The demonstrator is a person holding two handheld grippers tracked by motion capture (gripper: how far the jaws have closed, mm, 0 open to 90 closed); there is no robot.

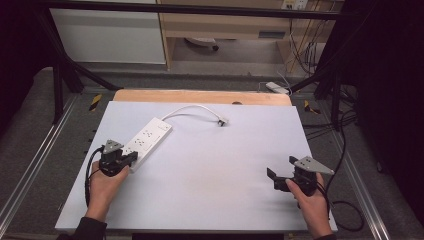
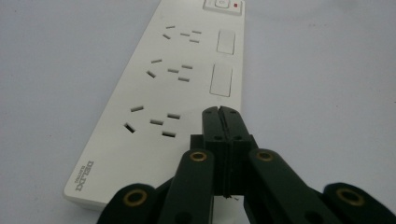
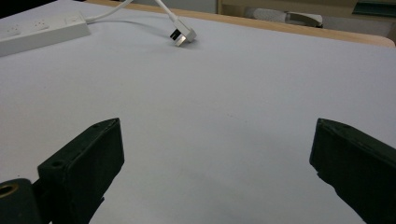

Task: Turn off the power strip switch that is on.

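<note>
- Left tongs (image 1: 131,158): the two black jaws are pressed together with nothing between them. In the left gripper view the joined tips (image 2: 221,122) sit over the near end of the power strip (image 2: 175,93); whether they touch its top face or hover just above it cannot be told.
- Power strip: the white strip (image 1: 146,142) lies flat on the table (image 1: 210,165) in its left half. Its long axis runs from the left tongs diagonally away toward the table's far side. The left gripper view shows three socket groups in a row leading away from the tips, then the rocker switch (image 2: 223,5) at the far end.
- Cord: a white cord (image 1: 192,108) leaves the far end of the strip, curves toward the table's middle and ends in a white plug (image 1: 222,121) lying loose on the surface.
- Right tongs (image 1: 275,179): the jaws are spread wide and hold nothing. They rest low at the table's right side, pointing inward. In the right gripper view the plug (image 3: 182,36) lies ahead of them and well apart, with bare table between.
- Governing relation, as a judgement: the left tongs are at the strip's near end and aligned with its long axis, so they are placed to steady or press it. The right tongs are the nearer pair to the plug, which lies forward and inward of them; a reach along that line would bring the plug between the spread jaws.
</note>
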